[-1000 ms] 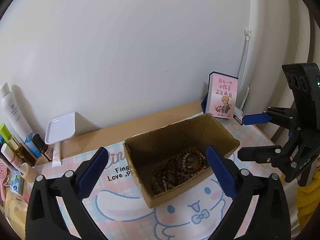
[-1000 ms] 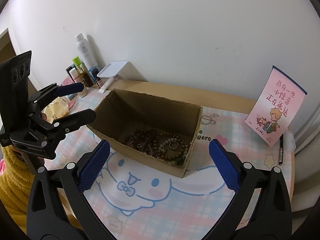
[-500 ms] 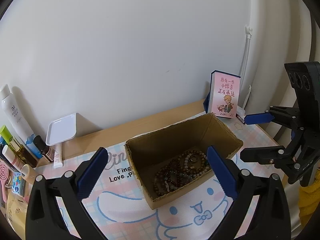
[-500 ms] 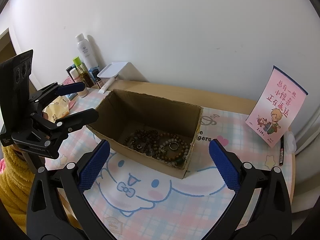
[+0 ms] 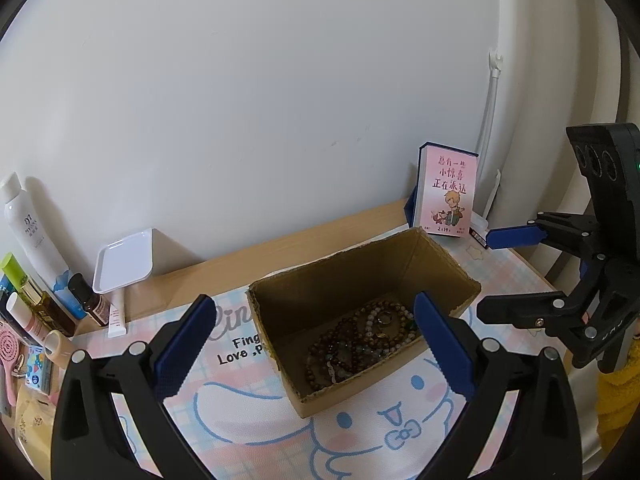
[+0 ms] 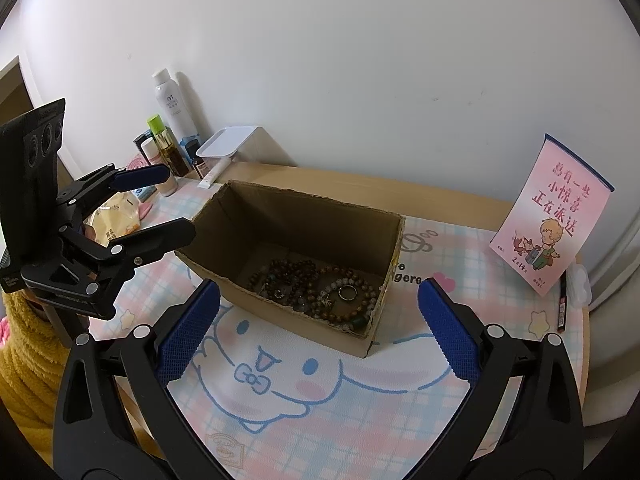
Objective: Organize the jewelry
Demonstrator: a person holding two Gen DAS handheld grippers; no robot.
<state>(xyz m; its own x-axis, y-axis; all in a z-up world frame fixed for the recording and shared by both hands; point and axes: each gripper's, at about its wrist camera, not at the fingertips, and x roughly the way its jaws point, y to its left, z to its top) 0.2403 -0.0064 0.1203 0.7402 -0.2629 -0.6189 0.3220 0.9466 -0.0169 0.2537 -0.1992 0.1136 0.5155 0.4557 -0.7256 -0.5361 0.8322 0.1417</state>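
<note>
Since a second ago, both my grippers have drifted only slightly: from the left wrist the cardboard box (image 5: 360, 312) sits a touch lower and farther right between my fingers, and from the right wrist the view has barely shifted. My left gripper (image 5: 310, 340) hangs above the near edge of the box with its blue pads spread wide and nothing between them; my right gripper (image 6: 318, 328) is likewise wide open and empty, hovering over the cartoon desk mat (image 6: 320, 392) just in front of the box. Each gripper shows in the other's view, off to the side of the box and clear of it. The jewelry (image 6: 316, 288), a tangle of brown and pale bead bracelets with a metal ring lying on top, rests on the box floor toward one end. A pink card (image 6: 552, 220) stands against the wall to the right, and bottles (image 5: 36, 264) and a white tray (image 5: 124, 260) crowd the left corner.
</note>
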